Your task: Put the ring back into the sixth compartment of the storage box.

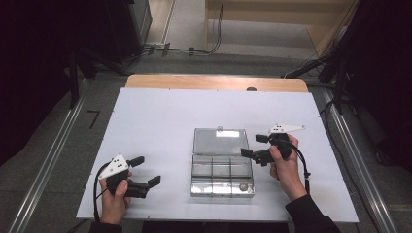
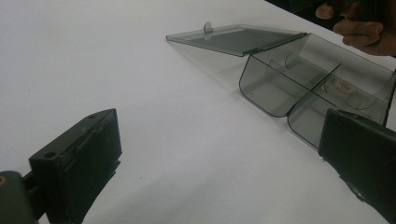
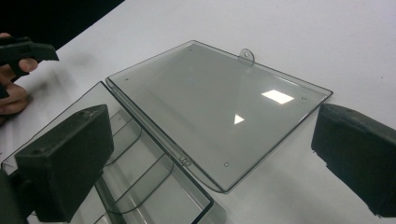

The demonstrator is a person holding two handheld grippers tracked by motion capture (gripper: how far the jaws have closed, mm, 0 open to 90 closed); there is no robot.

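Clear plastic compartment box mid-bench, hinged lid already flat open; right hand-held gripper beside the lid, left hand-held gripper well apart, both gaping, empty; closing probably left.

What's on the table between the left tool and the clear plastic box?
Nothing: between the left tool and the clear plastic compartment box, bare white table shows in the high view.
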